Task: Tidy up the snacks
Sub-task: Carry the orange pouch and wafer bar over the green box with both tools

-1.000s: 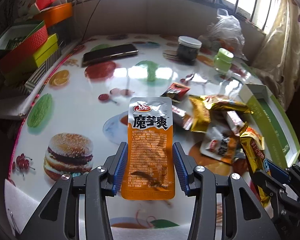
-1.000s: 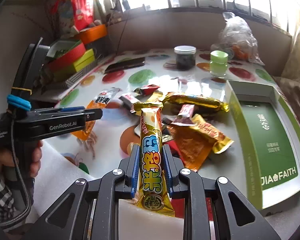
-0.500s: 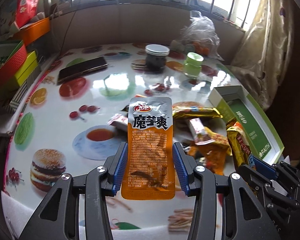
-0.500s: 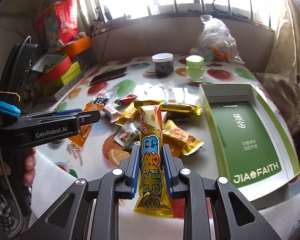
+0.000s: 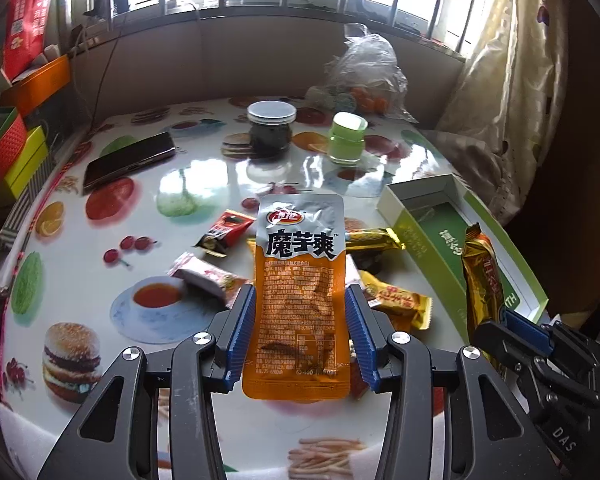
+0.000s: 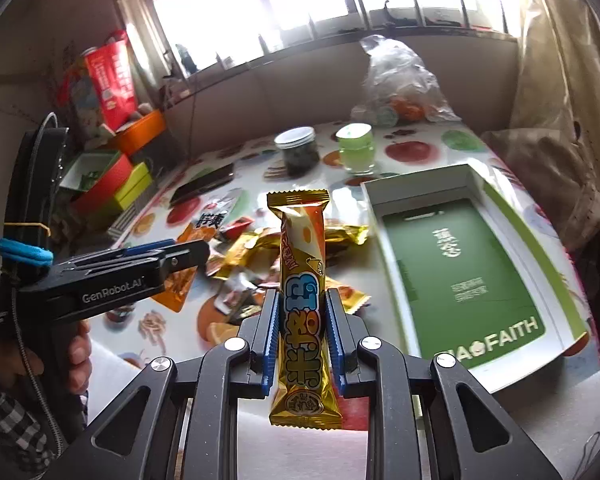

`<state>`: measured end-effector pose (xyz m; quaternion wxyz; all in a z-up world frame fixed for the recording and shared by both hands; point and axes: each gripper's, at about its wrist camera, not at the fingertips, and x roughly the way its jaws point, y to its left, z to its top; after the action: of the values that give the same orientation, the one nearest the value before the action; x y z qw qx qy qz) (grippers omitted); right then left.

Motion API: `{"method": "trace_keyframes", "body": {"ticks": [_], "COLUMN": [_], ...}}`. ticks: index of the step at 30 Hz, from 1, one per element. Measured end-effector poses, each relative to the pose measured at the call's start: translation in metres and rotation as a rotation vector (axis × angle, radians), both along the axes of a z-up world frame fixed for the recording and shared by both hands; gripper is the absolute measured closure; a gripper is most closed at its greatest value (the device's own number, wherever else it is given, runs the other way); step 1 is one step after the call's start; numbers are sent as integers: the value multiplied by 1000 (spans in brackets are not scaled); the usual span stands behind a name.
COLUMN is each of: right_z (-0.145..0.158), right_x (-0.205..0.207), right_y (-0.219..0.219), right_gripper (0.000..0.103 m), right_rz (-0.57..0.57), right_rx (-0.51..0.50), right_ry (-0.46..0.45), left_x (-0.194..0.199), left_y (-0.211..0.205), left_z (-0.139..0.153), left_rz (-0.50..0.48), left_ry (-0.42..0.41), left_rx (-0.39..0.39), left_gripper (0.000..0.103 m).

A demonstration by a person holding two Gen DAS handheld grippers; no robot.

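Note:
My left gripper (image 5: 300,312) is shut on an orange and silver snack pouch (image 5: 300,280) and holds it upright above the table. My right gripper (image 6: 302,316) is shut on a gold snack bar (image 6: 302,288) and holds it upright above the table's near edge. The right gripper with its bar (image 5: 482,280) also shows at the right of the left wrist view. The left gripper (image 6: 172,258) shows at the left of the right wrist view. A pile of loose snacks (image 6: 244,248) lies on the table. An open green and white box (image 6: 460,264) lies to its right.
A dark jar (image 5: 271,128), a green jar (image 5: 347,138), a phone (image 5: 130,160) and a plastic bag (image 5: 364,76) sit at the table's far side. Coloured boxes (image 5: 8,148) stack at the left. A curtain (image 5: 500,80) hangs at the right.
Both grippers have swung to the right with their snacks still held. The green box now sits nearer the middle of the right wrist view.

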<state>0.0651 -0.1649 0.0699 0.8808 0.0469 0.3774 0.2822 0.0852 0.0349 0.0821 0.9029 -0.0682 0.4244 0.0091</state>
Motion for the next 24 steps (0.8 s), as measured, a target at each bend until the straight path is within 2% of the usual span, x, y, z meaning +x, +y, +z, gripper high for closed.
{"method": "trace_keyframes", "body": {"ticks": [13, 24], "right_z": [-3, -24], "right_x": [26, 55], "right_y": [-49, -80], "right_gripper": [82, 82], "right_rz": [-158, -246], "right_rx": [-69, -145], "right_ry": [-6, 38], "left_x": [29, 60], "left_y": [-53, -100], "left_z": [4, -3], "left_rz": [-109, -187], "left_ry": [2, 55], "left_rx": [-55, -114], "left_gripper": [56, 56]}}
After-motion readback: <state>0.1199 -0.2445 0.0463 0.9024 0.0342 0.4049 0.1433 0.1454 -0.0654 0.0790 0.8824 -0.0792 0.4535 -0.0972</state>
